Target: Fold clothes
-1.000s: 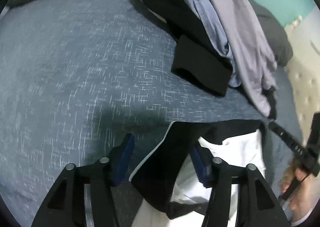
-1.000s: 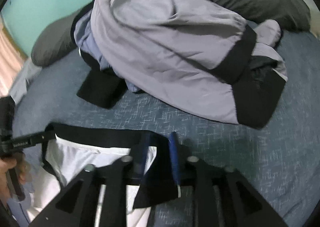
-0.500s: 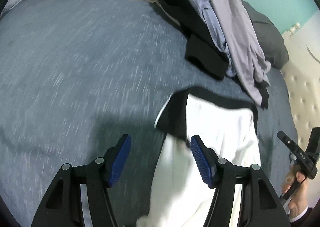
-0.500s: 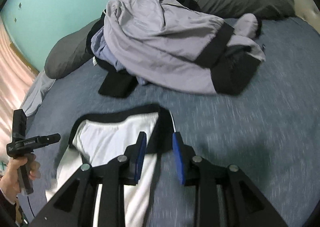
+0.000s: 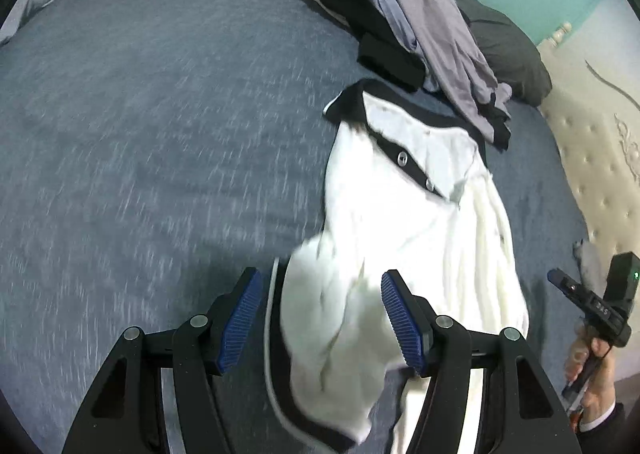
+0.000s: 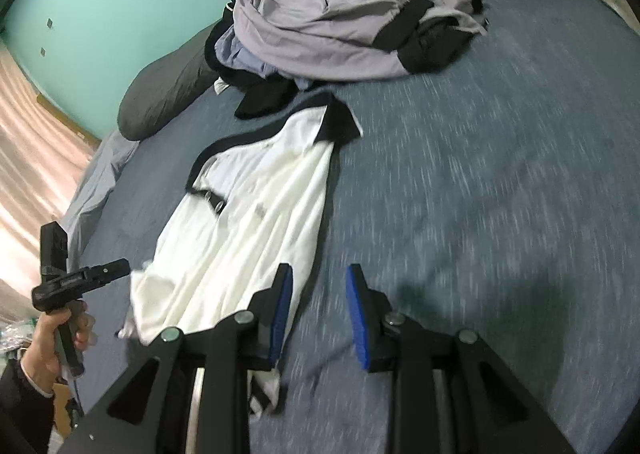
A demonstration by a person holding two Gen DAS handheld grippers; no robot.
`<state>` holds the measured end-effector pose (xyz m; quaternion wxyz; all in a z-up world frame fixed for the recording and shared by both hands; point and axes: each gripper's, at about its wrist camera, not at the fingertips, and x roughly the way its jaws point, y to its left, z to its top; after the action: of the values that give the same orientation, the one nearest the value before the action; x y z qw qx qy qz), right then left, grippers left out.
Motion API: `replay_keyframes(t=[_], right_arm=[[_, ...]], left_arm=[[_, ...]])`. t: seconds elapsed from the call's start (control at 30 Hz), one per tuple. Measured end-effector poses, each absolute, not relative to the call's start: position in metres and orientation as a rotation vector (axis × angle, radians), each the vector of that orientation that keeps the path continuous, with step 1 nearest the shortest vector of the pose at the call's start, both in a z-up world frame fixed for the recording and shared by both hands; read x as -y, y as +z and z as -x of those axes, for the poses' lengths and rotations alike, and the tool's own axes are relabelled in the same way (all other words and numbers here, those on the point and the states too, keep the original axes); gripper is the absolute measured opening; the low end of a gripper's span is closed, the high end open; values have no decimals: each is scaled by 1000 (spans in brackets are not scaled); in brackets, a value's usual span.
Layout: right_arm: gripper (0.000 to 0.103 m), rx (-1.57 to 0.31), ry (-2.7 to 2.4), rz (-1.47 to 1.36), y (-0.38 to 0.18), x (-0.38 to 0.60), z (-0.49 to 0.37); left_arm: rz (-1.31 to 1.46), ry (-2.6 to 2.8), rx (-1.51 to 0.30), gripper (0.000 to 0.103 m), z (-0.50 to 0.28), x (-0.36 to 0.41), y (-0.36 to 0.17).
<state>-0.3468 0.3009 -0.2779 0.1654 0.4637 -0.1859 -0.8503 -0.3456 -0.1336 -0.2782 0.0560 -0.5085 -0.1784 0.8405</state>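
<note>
Left wrist: left gripper point(image 5: 320, 318) jaws apart, nothing pinched, over the lower end of the white shirt point(image 5: 404, 221). Shirt lies lengthwise on the blue bedspread point(image 5: 140, 113), black collar pointing away toward the clothes pile point(image 5: 404, 13).

Right wrist: right gripper point(image 6: 318, 310) jaws parted, empty, beside shirt point(image 6: 248, 221) hem; collar far end by pile point(image 6: 320, 33).

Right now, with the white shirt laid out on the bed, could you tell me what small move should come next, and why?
Probably lower the left gripper and take the bunched hem of the white shirt to pull it flat: the collar end lies smooth, the near end is crumpled, and both grippers hold nothing.
</note>
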Motion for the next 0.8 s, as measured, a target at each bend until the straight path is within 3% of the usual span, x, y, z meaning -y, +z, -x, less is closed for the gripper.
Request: replay_keyframes(t=[0.33, 0.5, 0.7, 0.8], right_arm=[[28, 502, -2403, -1346, -285, -293, 266], [28, 592, -2390, -1312, -288, -305, 238], [28, 635, -2391, -1294, -302, -313, 218], [28, 610, -2397, -1300, -308, -313, 216]], left_arm=[[1529, 2638, 556, 65, 309, 149, -293], [1509, 2683, 582, 65, 310, 154, -295], [1578, 2652, 496, 43, 312, 146, -307], [1598, 2647, 488, 41, 310, 143, -309]])
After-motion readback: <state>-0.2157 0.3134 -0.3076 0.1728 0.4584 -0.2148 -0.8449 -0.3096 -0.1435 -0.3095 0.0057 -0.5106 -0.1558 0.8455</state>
